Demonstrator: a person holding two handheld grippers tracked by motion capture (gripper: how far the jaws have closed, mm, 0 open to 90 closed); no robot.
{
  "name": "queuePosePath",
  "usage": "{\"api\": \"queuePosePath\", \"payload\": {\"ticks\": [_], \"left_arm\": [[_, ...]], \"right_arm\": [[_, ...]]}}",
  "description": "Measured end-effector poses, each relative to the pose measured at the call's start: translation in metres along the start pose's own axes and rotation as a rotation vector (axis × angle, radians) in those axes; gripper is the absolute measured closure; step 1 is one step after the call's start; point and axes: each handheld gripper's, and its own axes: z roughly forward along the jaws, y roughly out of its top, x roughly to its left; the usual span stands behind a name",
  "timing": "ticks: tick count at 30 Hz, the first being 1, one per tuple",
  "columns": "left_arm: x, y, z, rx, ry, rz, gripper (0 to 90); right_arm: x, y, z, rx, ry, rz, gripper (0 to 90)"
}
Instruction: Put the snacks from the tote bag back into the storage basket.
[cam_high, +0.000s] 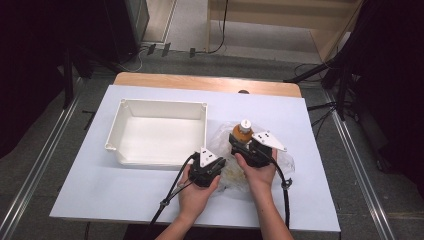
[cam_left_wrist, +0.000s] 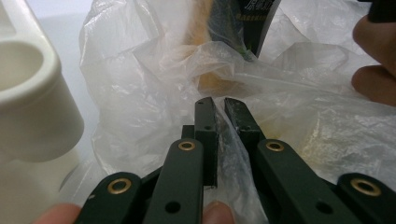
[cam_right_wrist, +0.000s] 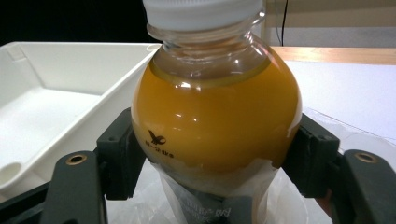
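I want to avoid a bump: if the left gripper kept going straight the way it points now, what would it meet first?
Likely more of the plastic bag that the left gripper already pinches, then the orange bottle inside it; depth is unclear.

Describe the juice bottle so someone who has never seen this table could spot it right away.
Start at the big white rectangular plastic tray on the white table. Just right of it lies a crumpled clear plastic bag. Standing in that bag is the small round clear bottle of orange juice with a white cap, the only orange thing there.
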Motion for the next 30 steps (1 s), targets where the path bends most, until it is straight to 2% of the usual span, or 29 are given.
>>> {"api": "queuePosePath", "payload": {"ticks": [3, 7, 14, 23, 27, 30], "left_arm": [[0.000, 0.000, 0.000, -0.001, 0.000, -0.003, 85.2], [0.000, 0.000, 0.000, 0.000, 0.000, -0.002, 85.2], [0.000, 0.000, 0.000, -0.003, 0.001, -0.002, 85.0], [-0.001, 0.000, -0.002, -0.023, -0.005, 0.000, 83.7], [-0.001, -0.001, -0.004, -0.042, -0.009, 0.007, 78.6], [-0.002, -0.002, -0.007, -0.074, -0.029, 0.019, 71.7]], "right_arm": [[0.001, 0.005, -0.007, -0.026, 0.013, 0.014, 31.8], [0.003, 0.016, -0.017, -0.042, 0.017, 0.009, 31.9], [0.011, 0.037, -0.033, -0.054, -0.002, -0.022, 31.8], [0.020, 0.065, -0.052, -0.127, 0.025, -0.027, 31.8], [0.026, 0.075, -0.054, -0.152, 0.041, -0.029, 31.9], [0.029, 0.078, -0.052, -0.156, 0.052, -0.030, 31.9]]}}
